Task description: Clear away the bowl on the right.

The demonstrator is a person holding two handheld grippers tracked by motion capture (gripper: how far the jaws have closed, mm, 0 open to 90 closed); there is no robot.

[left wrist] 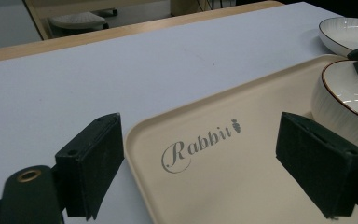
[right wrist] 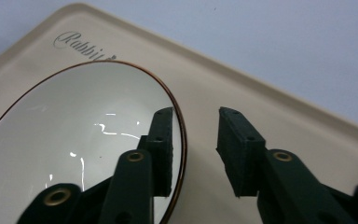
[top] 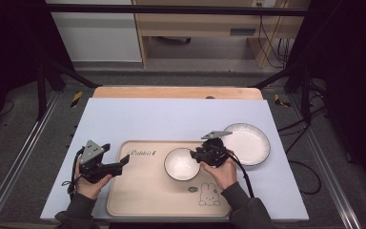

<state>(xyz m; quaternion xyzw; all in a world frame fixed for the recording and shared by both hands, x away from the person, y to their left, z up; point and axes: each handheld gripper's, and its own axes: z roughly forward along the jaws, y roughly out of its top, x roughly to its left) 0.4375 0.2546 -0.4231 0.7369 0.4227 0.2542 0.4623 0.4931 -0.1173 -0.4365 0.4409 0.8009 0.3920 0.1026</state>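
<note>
A white bowl (top: 181,164) (right wrist: 74,140) with a thin brown rim stands on a beige tray (top: 143,191) printed with "Rabbit" and a bunny. My right gripper (top: 195,155) (right wrist: 196,135) is at the bowl's right rim. One jaw is inside the bowl and the other outside, with the rim between them and a gap to both pads, so it is open. My left gripper (top: 124,162) (left wrist: 200,158) hovers open over the tray's left edge (left wrist: 140,154), with nothing between its jaws. The left gripper view also takes in the bowl (left wrist: 349,93) at far right.
A white ribbed plate (top: 248,143) (left wrist: 349,32) lies on the pale blue mat (top: 171,119) just right of the tray. The wooden tabletop's far edge (top: 176,92) shows beyond the mat. Black frame rails run along both sides.
</note>
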